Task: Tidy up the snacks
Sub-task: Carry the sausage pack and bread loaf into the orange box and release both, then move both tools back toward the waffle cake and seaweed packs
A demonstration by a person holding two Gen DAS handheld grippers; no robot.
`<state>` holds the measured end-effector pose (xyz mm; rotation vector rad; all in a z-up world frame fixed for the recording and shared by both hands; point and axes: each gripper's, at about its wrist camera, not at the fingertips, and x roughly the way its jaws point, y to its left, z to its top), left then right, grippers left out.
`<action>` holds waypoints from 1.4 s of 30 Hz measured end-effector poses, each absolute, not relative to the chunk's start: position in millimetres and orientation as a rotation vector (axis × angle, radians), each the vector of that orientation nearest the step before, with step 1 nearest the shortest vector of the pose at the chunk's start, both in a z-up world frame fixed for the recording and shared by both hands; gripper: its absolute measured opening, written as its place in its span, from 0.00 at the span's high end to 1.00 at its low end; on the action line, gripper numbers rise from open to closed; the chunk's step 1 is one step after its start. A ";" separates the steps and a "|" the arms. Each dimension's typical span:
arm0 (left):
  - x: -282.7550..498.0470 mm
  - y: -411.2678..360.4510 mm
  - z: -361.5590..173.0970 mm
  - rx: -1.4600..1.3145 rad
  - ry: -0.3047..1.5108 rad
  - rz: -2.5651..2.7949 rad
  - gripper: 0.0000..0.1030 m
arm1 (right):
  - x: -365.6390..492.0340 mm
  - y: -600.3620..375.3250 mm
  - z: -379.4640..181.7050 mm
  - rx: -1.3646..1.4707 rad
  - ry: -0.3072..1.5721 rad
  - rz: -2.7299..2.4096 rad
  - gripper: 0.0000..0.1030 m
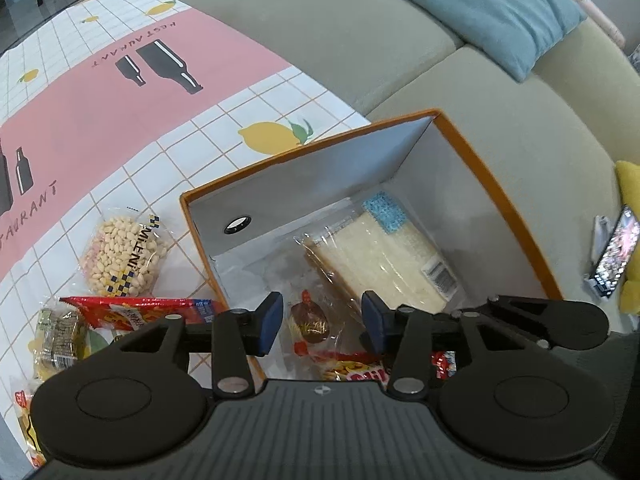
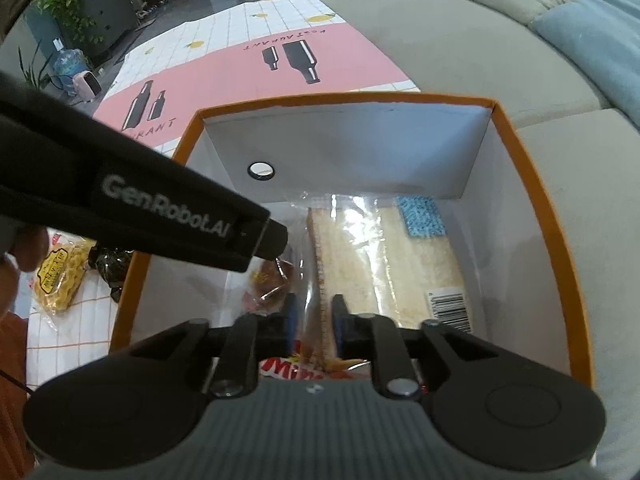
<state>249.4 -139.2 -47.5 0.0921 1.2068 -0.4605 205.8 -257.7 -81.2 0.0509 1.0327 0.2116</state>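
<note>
1. Orange-rimmed box (image 2: 532, 184) sits on the checked cloth (image 1: 120, 168) over the sofa, already holding the wrapped bread loaf (image 2: 400, 264); aim every drop inside those white walls.
2. Left gripper (image 1: 322, 322) hangs over the box's near corner, jaws moderately parted with nothing pinched, and a small brown snack (image 1: 310, 322) lies just beneath.
3. Right gripper (image 2: 314, 322) points down into the box, jaws narrow but apart, clear film between them; lift straight up so the wrap doesn't snag.
4. The peanut bag (image 1: 124, 256) waits outside, a sensible next pick.
</note>
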 end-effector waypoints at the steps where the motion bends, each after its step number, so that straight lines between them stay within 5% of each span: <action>1: 246.9 -137.0 -43.6 0.086 1.198 -0.463 0.48 | 205.0 -256.4 -78.9 0.041 1.028 0.211 0.75; 5: 230.9 -127.6 -22.3 0.095 1.127 -0.458 0.48 | 196.3 -247.5 -64.7 -0.023 0.993 0.189 0.60; 14: 191.8 -85.9 17.0 0.066 1.007 -0.359 0.46 | 157.8 -216.3 -23.2 -0.072 0.870 0.148 0.50; 26: 138.8 -27.9 25.8 0.040 0.985 -0.219 0.44 | 106.7 -166.0 3.9 0.029 0.794 0.200 0.45; 42: 106.2 74.0 -15.8 -0.099 1.037 -0.094 0.43 | 77.2 -106.9 -35.6 0.070 0.837 0.267 0.45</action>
